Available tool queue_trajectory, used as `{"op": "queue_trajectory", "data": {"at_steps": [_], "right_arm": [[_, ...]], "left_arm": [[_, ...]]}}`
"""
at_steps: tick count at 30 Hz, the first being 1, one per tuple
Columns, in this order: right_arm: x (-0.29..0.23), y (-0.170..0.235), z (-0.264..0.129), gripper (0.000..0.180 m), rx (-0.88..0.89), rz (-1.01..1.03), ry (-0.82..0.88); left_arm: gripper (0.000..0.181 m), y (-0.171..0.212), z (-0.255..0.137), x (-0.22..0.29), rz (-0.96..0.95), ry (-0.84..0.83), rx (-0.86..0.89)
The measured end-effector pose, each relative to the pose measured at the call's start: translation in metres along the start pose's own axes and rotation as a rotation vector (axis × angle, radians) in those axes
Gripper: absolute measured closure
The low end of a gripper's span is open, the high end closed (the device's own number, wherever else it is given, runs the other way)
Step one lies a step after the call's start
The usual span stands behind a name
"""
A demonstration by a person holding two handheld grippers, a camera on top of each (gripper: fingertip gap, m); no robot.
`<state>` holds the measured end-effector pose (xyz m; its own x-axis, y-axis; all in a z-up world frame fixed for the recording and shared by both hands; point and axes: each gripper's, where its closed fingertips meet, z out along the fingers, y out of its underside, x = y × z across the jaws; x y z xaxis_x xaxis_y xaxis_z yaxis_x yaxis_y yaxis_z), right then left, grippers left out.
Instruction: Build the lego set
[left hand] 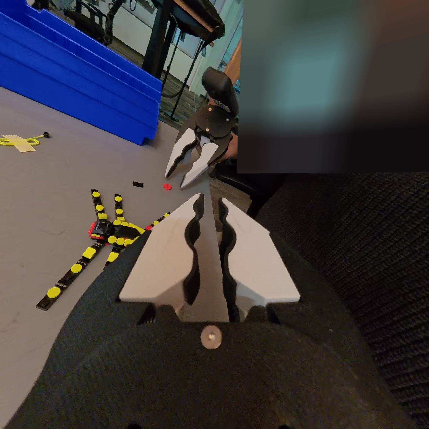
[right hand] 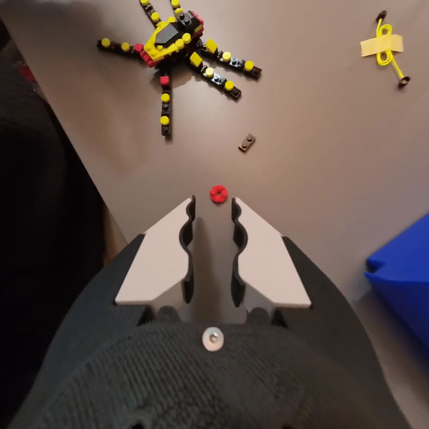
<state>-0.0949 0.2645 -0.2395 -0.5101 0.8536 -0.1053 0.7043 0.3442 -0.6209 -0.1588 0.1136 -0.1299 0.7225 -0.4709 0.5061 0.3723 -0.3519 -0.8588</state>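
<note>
A black, yellow and red lego spider with several studded legs lies on the grey table; it also shows in the left wrist view. A small red round piece lies just ahead of my right gripper, which is open and empty. A small black plate lies beyond it. In the left wrist view the right gripper hovers by the red piece and the black plate. My left gripper is open with a narrow gap, empty, over the table edge.
A stack of blue bins stands at the back of the table, with its corner in the right wrist view. A yellow cord under tape lies on the table. A dark chair and a person's hand are beside the edge. The gap from one gripper's tips to the other's is roughly 20 cm. The small black plate is closer to my right gripper, around 6 cm from its tips; the left tips are 20 cm off. Seen from the left wrist view as well.
</note>
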Motion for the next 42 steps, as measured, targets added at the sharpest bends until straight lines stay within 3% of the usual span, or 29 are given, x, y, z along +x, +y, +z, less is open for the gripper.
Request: {"op": "queue_trajectory", "data": {"at_steps": [14, 33, 38, 42], "right_arm": [[-0.021, 0.002, 0.013, 0.151, -0.050, -0.037, -0.080], [-0.007, -0.010, 0.010, 0.154, -0.024, -0.233, 0.024], [0.006, -0.025, 0.000, 0.146, 0.069, -0.237, 0.131], [0.020, -0.050, -0.021, 0.123, 0.252, -0.160, 0.203]], "left_arm": [[0.174, -0.002, -0.002, 0.001, 0.016, -0.009, 0.012], [0.174, 0.000, 0.000, -0.001, 0.007, -0.009, 0.001], [0.175, 0.000, 0.000, 0.002, 0.017, -0.011, -0.001], [0.175, 0.001, 0.001, 0.002, 0.015, -0.008, -0.006]]}}
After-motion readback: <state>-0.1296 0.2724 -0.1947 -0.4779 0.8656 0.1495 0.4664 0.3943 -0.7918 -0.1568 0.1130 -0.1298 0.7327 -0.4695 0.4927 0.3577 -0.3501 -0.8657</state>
